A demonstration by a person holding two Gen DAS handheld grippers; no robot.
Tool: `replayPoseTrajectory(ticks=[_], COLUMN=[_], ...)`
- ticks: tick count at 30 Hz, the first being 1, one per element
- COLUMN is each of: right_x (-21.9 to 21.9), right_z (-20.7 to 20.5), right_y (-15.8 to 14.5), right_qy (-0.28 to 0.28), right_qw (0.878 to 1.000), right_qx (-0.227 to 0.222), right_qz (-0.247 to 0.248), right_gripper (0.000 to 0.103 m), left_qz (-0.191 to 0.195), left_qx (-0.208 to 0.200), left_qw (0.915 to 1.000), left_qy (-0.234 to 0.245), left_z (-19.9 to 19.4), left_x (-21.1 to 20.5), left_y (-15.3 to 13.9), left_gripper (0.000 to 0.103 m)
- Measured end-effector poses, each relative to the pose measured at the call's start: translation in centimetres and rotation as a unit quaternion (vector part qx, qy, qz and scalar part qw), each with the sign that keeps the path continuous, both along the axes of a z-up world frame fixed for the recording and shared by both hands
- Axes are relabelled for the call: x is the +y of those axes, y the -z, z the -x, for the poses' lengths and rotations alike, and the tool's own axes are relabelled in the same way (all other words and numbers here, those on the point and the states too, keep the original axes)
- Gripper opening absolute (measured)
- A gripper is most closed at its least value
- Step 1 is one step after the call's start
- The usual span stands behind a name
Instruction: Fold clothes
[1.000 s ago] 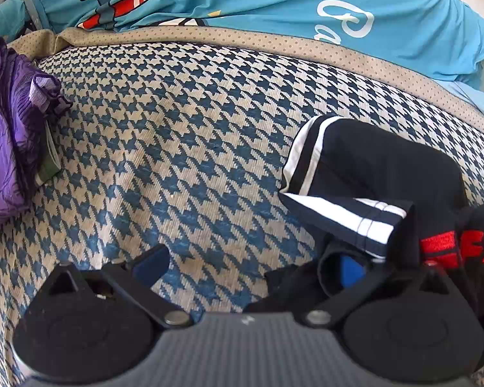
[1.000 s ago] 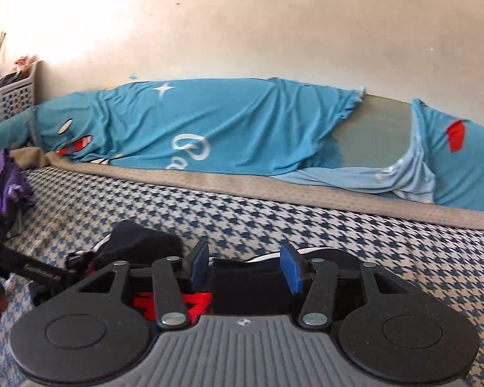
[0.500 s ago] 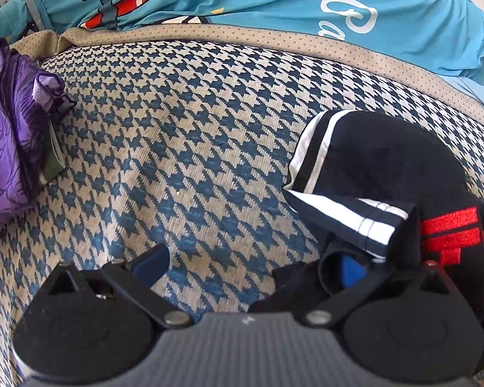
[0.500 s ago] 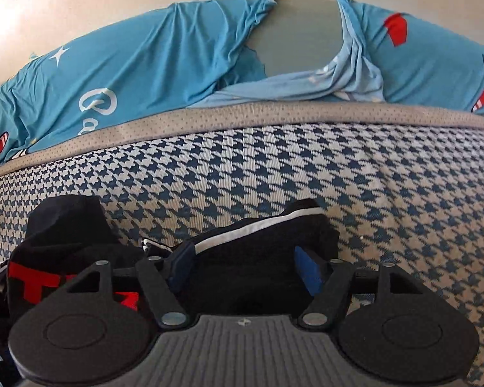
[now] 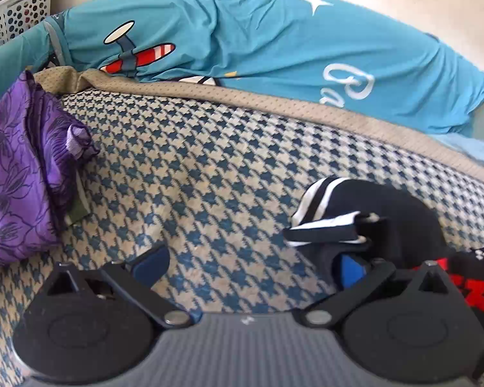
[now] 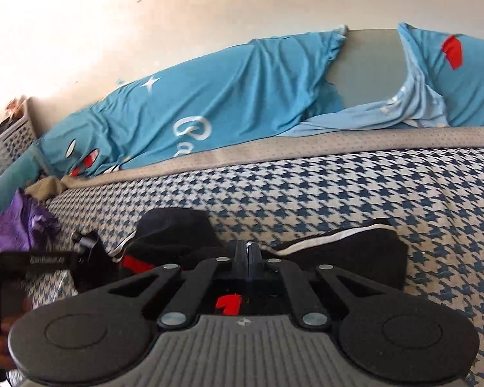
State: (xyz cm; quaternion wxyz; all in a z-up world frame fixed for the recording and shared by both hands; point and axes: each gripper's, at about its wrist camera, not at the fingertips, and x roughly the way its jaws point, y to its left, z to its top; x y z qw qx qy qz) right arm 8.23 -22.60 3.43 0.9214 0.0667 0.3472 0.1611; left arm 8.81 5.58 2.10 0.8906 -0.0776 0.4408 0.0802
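- Two grippers work one dark garment: black shorts (image 5: pixel 397 213) with white side stripes and red lettering, lying bunched on the houndstooth bedspread (image 5: pixel 209 177), nearer its right side in the left wrist view.
- Right gripper (image 6: pixel 247 253) has its jaws brought fully together over the middle of the shorts; the blue pads meet at the fabric's near edge, and it looks as if a fold of cloth is pinched there, though how much is hard to tell.
- Left gripper (image 5: pixel 251 262) stands wide open: its left pad hangs over bare bedspread, while its right pad is tucked into a fold at the shorts' striped hem, pressing on nothing.
- Judging by the way it slumps and creases, the cloth is light, soft and limp, not slippery and not fragile; it will sag wherever it is not held.
- Best holds, I judge, are the firmer edges: the striped hem and the waistband, one corner per gripper, so the panel hangs flat.
- Bedspread looks padded and a little grippy, so dragging may ruck it.
- Beyond lie a turquoise sheet with an aeroplane print (image 5: pixel 242 48), a crumpled purple garment (image 5: pixel 16 174) at the left, a perforated laundry basket (image 5: pixel 13 13) and a pale wall (image 6: pixel 145 32).
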Motion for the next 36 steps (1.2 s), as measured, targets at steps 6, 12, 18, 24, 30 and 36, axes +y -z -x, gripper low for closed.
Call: replayPoseTrajectory(ticks=[6, 12, 18, 24, 30, 36], right_x=[1.5, 1.3, 0.8, 0.7, -0.2, 0.4], right_z=[1.3, 1.0, 0.5, 0.7, 1.4, 3.4], right_y=[-0.1, 0.6, 1.9, 1.3, -0.2, -2.1], right_qy=[-0.018, 0.021, 0.034, 0.029, 0.018, -0.06], right_qw=[0.998, 0.994, 0.994, 0.996, 0.999, 0.997], right_qx=[-0.027, -0.02, 0.0, -0.012, -0.026, -0.055], right_qz=[0.061, 0.104, 0.1, 0.088, 0.036, -0.018], right_gripper=[0.016, 0.04, 0.039, 0.014, 0.011, 0.011], left_qz=[-0.002, 0.018, 0.015, -0.011, 0.0, 0.027], left_qx=[-0.047, -0.067, -0.033, 0.01, 0.027, -0.002], left_qw=[0.9989, 0.9969, 0.9965, 0.998, 0.999, 0.9996], left_qy=[0.005, 0.037, 0.075, 0.062, 0.036, 0.013], left_z=[0.8, 0.5, -0.3, -1.0, -1.1, -0.8], left_x=[-1.1, -2.6, -5.5, -6.1, -4.6, -2.5], left_y=[-1.6, -2.2, 0.0, 2.0, 2.2, 0.2], left_gripper=[0.103, 0.103, 0.103, 0.103, 0.103, 0.103])
